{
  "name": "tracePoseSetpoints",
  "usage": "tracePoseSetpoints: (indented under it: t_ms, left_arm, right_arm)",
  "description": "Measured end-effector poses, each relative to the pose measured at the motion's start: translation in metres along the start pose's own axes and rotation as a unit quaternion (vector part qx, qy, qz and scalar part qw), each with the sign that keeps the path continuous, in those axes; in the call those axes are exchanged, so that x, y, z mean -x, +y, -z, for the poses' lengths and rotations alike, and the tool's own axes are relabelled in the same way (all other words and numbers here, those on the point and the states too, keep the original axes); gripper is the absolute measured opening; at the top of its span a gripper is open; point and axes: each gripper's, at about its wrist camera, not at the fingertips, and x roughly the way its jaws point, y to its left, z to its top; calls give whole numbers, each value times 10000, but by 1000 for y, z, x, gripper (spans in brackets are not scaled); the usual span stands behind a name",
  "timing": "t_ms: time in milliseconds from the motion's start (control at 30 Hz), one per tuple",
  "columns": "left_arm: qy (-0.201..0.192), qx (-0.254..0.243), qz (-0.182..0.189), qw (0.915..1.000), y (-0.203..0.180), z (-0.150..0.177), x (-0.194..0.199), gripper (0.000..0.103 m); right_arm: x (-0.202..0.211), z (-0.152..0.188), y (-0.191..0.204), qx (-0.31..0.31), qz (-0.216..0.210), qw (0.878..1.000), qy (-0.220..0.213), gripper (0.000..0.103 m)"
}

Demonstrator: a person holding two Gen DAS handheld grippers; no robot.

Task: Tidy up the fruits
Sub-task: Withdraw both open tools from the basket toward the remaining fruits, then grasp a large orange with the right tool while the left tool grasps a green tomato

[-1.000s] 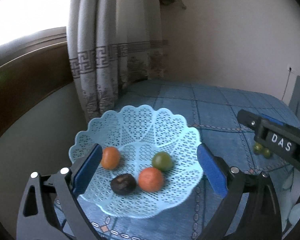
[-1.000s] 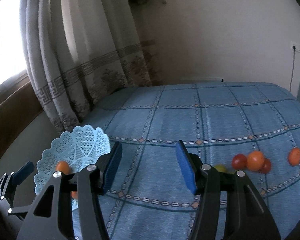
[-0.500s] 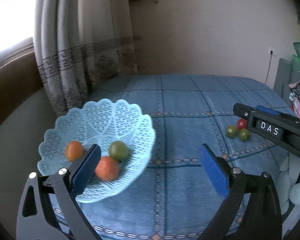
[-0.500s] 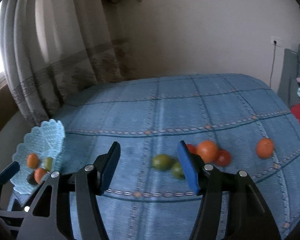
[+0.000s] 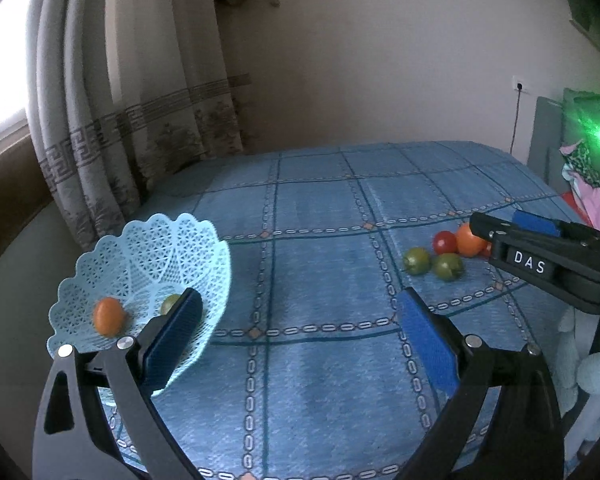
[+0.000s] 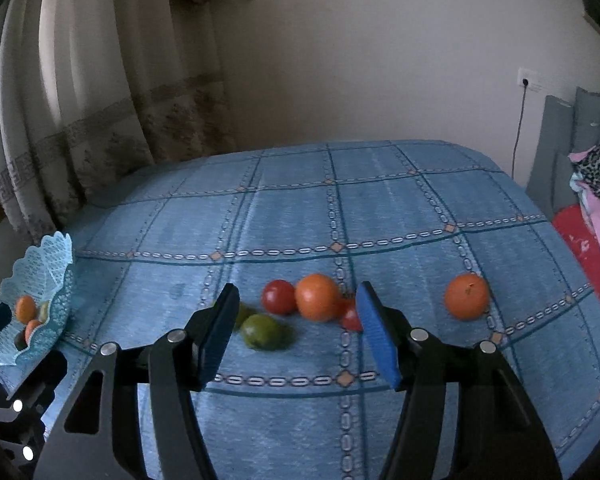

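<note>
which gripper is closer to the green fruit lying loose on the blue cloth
Right. The right gripper hangs open almost over the green fruit, which sits between its fingers. The left gripper, also open, is back beside the basket.

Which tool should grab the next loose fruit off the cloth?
Right. The right tool is open and right over the cluster, with the green fruit between its fingers. The left tool is open beside the basket, farther from the cluster.
</note>
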Motion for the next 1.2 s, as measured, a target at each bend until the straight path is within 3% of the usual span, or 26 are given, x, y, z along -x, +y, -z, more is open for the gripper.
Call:
tracePoseSetpoints:
  t_ms: [500,633,733,1200]
  left_arm:
    - [64,-229,15,9997,-24,-5,-12,99]
    - [137,-269,-19,9995,-29,-6,-21,99]
    - [273,-249,46,9993,-29,-8,-31,100]
    - [731,7,197,9971,-23,-13,-74,100]
  right_arm:
    - [-5,2,-36,-95,227,9997,5,70]
    - [-8,0,-50,-257,278,9993,21,71]
    - [-10,-1,-62,-346,352,9988,-4,78]
    - [-28,-2,-128,-1186,498,9914,251,78]
